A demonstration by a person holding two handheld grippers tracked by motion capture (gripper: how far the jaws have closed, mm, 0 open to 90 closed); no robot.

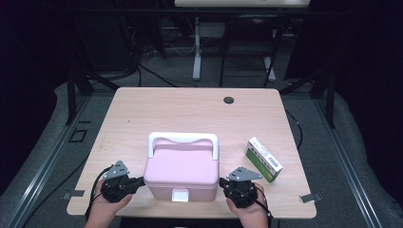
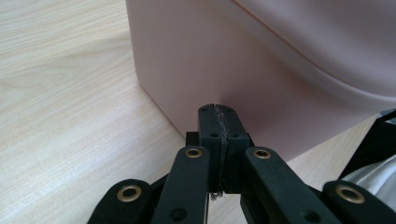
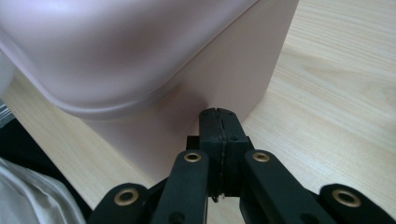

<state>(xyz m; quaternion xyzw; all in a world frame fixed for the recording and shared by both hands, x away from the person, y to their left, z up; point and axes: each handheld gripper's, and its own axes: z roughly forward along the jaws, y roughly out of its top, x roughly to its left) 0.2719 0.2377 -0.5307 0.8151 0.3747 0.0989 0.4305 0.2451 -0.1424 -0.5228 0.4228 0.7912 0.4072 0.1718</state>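
We are pressing closed left gripper (image 1: 141,180) and right gripper (image 1: 221,182), holding nothing, against the pink box (image 1: 183,167); rigid, smooth, likely slippery, so squeeze its side walls.

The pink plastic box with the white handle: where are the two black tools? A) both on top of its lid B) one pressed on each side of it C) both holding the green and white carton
B: the left tool and right tool, both shut, press against opposite sides of the pink plastic box.
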